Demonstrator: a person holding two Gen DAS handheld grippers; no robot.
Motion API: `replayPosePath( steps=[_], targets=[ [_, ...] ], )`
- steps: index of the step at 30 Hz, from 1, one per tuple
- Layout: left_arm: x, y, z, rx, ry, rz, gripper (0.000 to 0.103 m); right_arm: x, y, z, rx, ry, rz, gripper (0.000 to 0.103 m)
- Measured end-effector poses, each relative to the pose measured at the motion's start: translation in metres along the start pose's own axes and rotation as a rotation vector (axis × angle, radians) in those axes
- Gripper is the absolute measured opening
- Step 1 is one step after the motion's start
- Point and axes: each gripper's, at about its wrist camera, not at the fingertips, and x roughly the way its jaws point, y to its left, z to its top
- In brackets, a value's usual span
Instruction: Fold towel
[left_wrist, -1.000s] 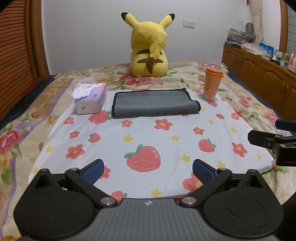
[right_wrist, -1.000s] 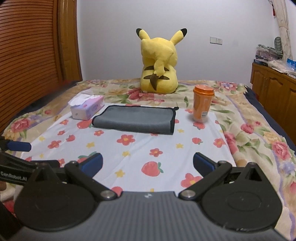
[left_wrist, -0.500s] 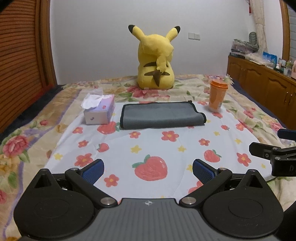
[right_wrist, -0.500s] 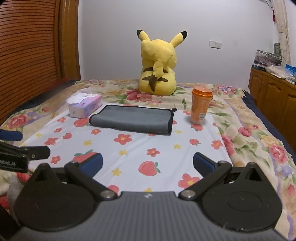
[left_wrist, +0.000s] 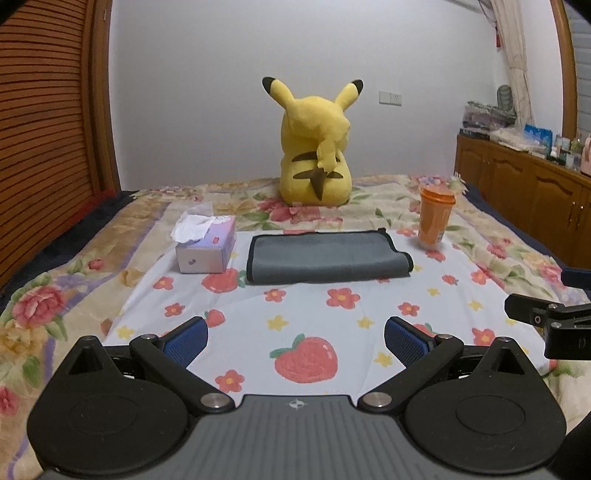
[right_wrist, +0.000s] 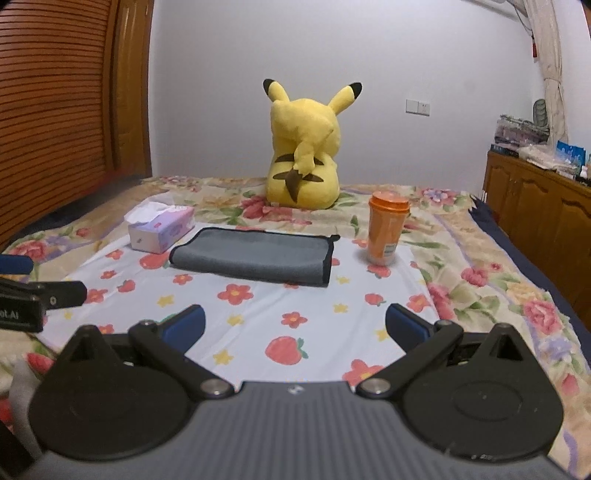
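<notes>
Lying folded on a strawberry-print sheet (left_wrist: 332, 314) over the floral bedspread (right_wrist: 480, 258), the grey towel (left_wrist: 325, 258) — both left gripper (left_wrist: 295, 338) and right gripper (right_wrist: 293, 326) gape, empty — faces wooden cabinets (left_wrist: 524, 192).

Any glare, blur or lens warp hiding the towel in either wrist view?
Left wrist: dim even light, no glare; the towel is sharp; fisheye bends the room's edges. Right wrist: towel equally clear, the wooden wardrobe bows at the frame edge.
</notes>
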Motion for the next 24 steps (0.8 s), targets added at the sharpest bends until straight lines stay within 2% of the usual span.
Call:
replayPosePath(
  steps=[24],
  targets=[
    [-0.018, 0.006, 0.006, -0.016, -0.110, 0.022, 0.103, -0.017, -0.018, 0.002, 0.085, -0.108, -0.034, 0.103]
  ],
)
